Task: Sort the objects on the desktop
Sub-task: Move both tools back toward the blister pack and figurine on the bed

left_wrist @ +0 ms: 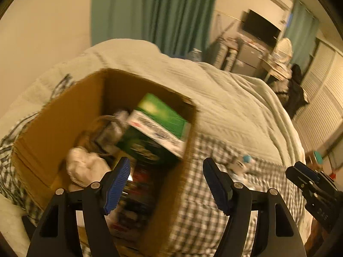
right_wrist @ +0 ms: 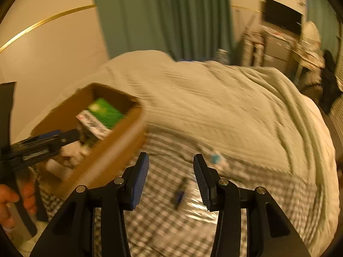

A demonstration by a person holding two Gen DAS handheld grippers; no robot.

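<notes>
Motion-blurred cardboard box (left_wrist: 64, 115) contents, indistinct dark object (right_wrist: 179, 193) on checked cloth (right_wrist: 163, 224)

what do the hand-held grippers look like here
Both match: the left hand-held gripper and right hand-held gripper have black triangular plastic frames with cut-outs, silver pivot pins and ribbed blue pads on the fingers. No cables or sleeves show.

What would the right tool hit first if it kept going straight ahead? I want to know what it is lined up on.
Likely the small dark blue object on the checked cloth, seen between the open right tool; blur leaves depth uncertain.
</notes>
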